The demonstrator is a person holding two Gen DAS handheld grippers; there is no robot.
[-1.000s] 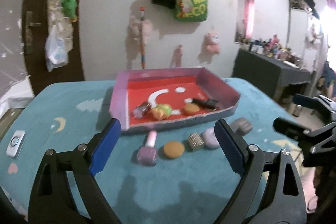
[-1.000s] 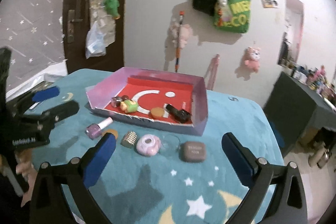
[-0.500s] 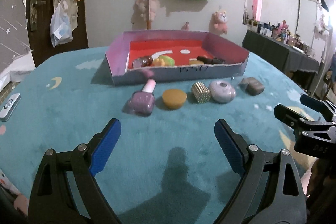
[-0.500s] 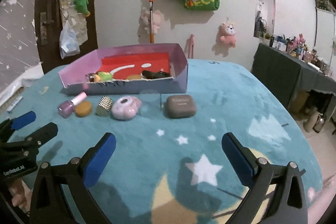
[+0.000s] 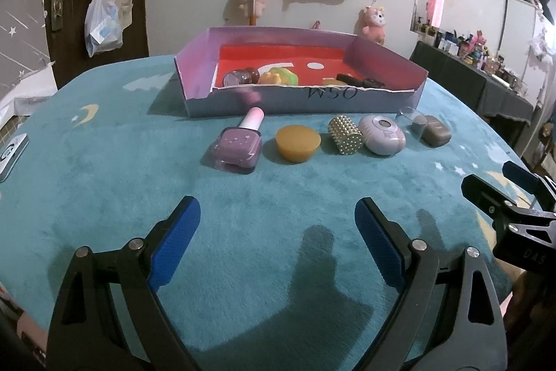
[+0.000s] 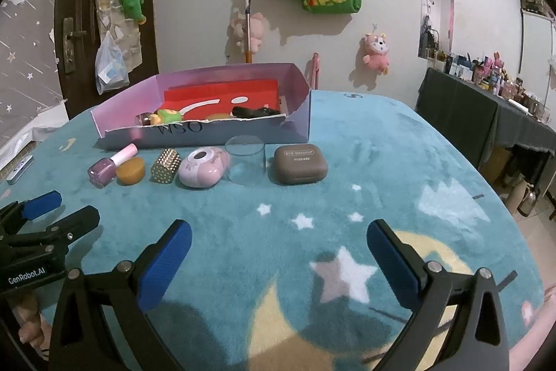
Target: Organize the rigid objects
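Observation:
A row of small objects lies on the teal rug in front of a purple box (image 5: 382,99) (image 6: 299,127): a purple nail polish bottle (image 5: 239,145) (image 6: 104,167), an orange round lid (image 5: 298,141) (image 6: 130,170), a studded gold cylinder (image 5: 345,135) (image 6: 166,166), a lilac oval case (image 5: 381,134) (image 6: 203,166), a clear glass (image 6: 245,162) and a brown eyeshadow case (image 5: 434,130) (image 6: 300,164). The box holds several small items. My left gripper (image 5: 278,239) is open and empty, short of the row. My right gripper (image 6: 278,259) is open and empty, also short of it.
A white remote (image 5: 10,153) lies at the rug's left edge. A dark side table (image 6: 486,113) crowded with bottles stands to the right. Bags and plush toys hang on the wall behind. A door (image 6: 76,23) is at the back left.
Both grippers have dropped lower and pulled back from the box, so the row of objects now sits farther ahead. Both stayed open and empty.

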